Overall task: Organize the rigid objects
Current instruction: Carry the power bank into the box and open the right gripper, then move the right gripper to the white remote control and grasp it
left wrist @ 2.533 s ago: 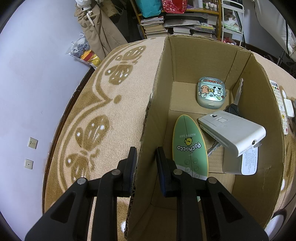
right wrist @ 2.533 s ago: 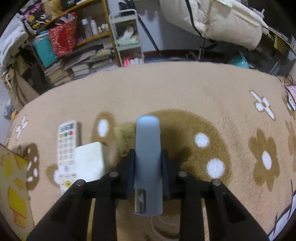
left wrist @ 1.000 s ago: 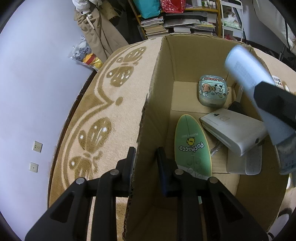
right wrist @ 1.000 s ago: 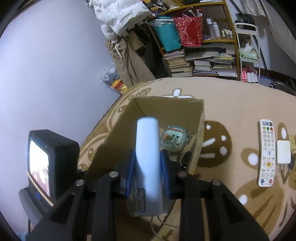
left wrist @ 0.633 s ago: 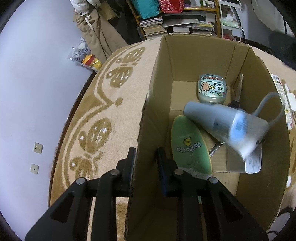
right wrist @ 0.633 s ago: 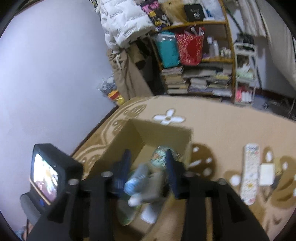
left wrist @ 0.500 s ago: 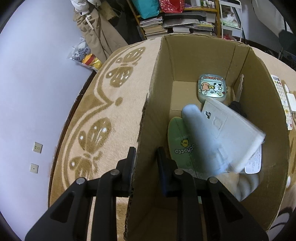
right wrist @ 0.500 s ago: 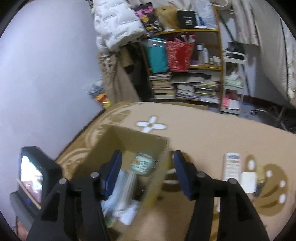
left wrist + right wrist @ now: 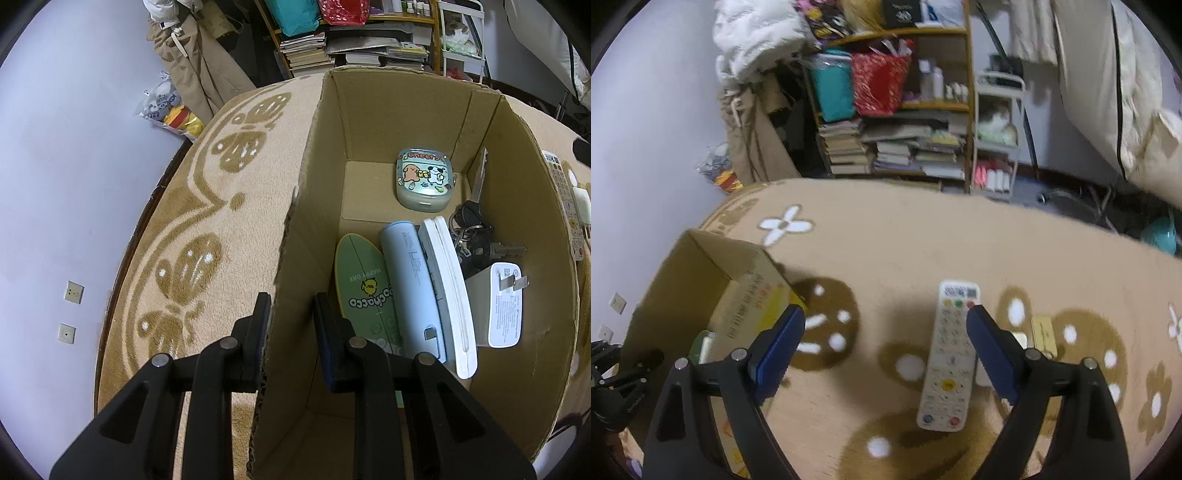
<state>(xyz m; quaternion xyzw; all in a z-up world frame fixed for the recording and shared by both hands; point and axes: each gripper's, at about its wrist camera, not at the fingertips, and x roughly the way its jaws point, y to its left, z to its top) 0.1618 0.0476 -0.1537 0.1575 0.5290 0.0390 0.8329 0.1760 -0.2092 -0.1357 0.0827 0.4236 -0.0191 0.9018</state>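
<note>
An open cardboard box [image 9: 373, 122] on the rug holds one pale blue cylinder [image 9: 410, 280], lying between a green board [image 9: 364, 284] and a white case [image 9: 448, 291]. The left gripper [image 9: 291, 325] pinches the box wall. The right gripper [image 9: 886, 328] is opening, empty, above one remote [image 9: 949, 354].

Each hand-held gripper [image 9: 885, 328] has black fingers, silver screws and blue pads [image 9: 779, 347].
</note>
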